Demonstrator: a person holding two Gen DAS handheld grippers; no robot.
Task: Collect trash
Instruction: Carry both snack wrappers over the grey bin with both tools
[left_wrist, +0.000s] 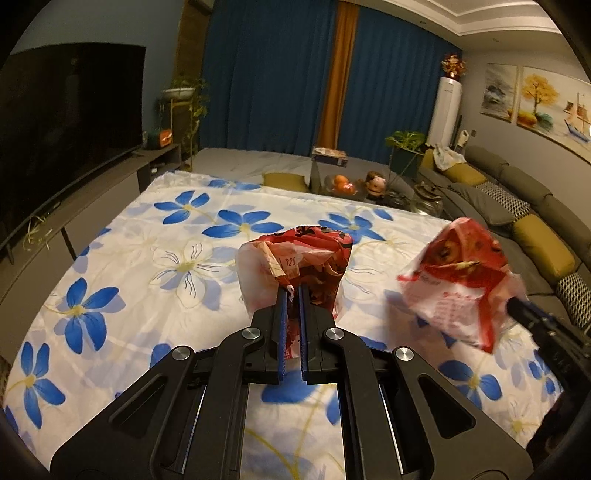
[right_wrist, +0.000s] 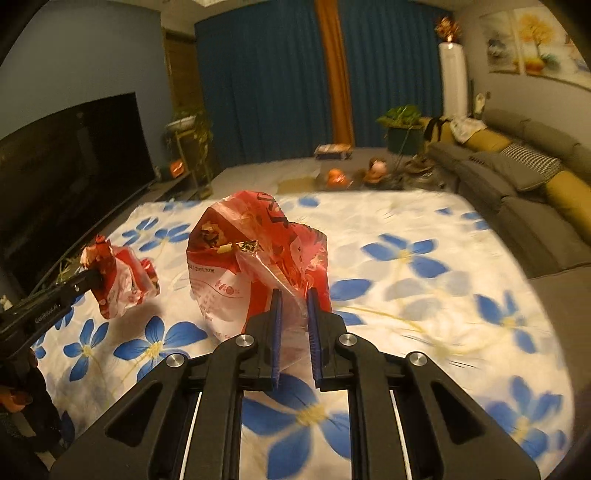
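Observation:
My left gripper (left_wrist: 293, 288) is shut on a crumpled red and white snack wrapper (left_wrist: 299, 266) and holds it above the flowered cloth (left_wrist: 147, 258). My right gripper (right_wrist: 294, 293) is shut on a second red and white wrapper (right_wrist: 255, 262), also held above the cloth (right_wrist: 424, 277). In the left wrist view the second wrapper (left_wrist: 461, 280) hangs at the right from the right gripper (left_wrist: 517, 306). In the right wrist view the first wrapper (right_wrist: 122, 280) hangs at the left from the left gripper (right_wrist: 94, 278).
The white cloth with blue flowers covers a wide surface. A TV (left_wrist: 66, 129) on a low cabinet stands at the left. A grey sofa (left_wrist: 524, 206) with yellow cushions runs along the right. A fruit bowl (left_wrist: 341, 184) and plants sit beyond the cloth's far edge.

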